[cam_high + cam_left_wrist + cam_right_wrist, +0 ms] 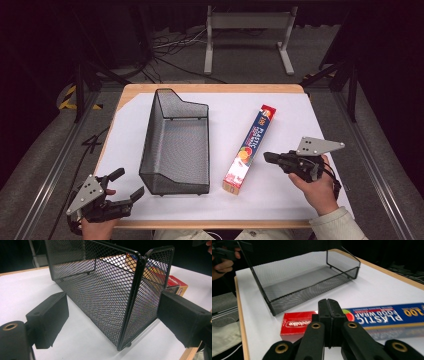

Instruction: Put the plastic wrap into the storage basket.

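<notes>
A black mesh basket (150, 135) lies on the white sheet, left of centre, with nothing in it. To its right lies a long blue and red plastic food wrap box (250, 147), aligned roughly with the basket. My left gripper (131, 182) is open at the table's near left, just off the basket's near left corner. In the left gripper view, that basket corner (130, 305) stands ahead between the spread jaws of the left gripper (112, 315), untouched. My right gripper (266, 157) is shut and holds nothing, just right of the box. In the right gripper view, the closed jaws of the right gripper (329, 302) hover over the box (387, 315), with the basket (312, 290) beyond.
The white sheet (300, 125) covers a wooden table with its edge (210, 88) showing at the back. A grey metal stand (247, 35) and cables lie on the floor behind. The left hand (222, 262) with its gripper shows at the top left of the right gripper view.
</notes>
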Tool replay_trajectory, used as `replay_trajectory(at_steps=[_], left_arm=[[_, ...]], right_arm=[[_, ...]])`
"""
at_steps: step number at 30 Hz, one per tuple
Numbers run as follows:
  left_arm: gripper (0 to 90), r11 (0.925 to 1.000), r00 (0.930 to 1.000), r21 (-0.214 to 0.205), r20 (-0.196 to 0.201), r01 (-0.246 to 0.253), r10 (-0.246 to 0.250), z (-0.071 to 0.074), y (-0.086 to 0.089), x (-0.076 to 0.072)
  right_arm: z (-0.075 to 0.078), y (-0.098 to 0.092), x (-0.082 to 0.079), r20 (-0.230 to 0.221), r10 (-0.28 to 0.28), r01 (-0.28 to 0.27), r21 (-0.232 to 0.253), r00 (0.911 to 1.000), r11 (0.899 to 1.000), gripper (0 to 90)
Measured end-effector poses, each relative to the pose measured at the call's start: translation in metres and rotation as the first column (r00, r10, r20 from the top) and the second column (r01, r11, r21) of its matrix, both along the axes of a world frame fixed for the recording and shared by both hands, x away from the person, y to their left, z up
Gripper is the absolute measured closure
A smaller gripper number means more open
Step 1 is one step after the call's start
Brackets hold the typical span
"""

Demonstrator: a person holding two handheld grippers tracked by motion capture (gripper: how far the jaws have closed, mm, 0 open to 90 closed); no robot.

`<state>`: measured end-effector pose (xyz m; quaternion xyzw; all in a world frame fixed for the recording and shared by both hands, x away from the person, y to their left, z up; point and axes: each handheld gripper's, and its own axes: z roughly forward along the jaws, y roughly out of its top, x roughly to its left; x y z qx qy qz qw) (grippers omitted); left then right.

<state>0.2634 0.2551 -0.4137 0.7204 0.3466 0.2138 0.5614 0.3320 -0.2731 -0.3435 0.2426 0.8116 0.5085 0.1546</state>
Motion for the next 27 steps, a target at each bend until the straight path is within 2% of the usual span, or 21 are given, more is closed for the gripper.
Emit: replay_trajectory(at_steps=[5,9,15,21,23,27], left_arm=[[11.1,0.9999,0.9999,0.012,0.002,0.01,-0.01,0.0,-0.002,0.001],[11.0,1.0,1.0,0.005,-0.002,0.007,-0.007,-0.001,-0.001,0.0],[10.9,1.0,1.0,0.003,0.0,0.005,-0.005,-0.001,-0.001,0.001],[10.9,1.0,1.0,0.005,0.002,0.003,-0.003,-0.001,-0.001,0.0],[10.9,1.0,1.0,0.007,0.0,0.003,-0.003,-0.001,0.0,0.0],[10.9,1.0,1.0,0.006,-0.001,-0.001,0.001,-0.002,0.0,0.001]], right_arm=[[0.003,0.016,0.008,-0.015,0.044,-0.043,0.02,0.9989,0.999,90.0],[0.002,0.03,0.013,0.005,0.067,-0.067,0.008,0.9977,0.998,90.0],[0.003,0.045,0.017,0.011,0.088,-0.088,-0.001,0.9961,0.996,90.0],[0.0,0.069,0.024,-0.03,0.126,-0.127,-0.016,0.9915,0.992,90.0],[-0.003,0.078,0.028,-0.061,0.125,-0.127,-0.038,0.9903,0.991,90.0],[-0.011,0.09,0.034,-0.093,0.125,-0.131,-0.067,0.9878,0.989,90.0]])
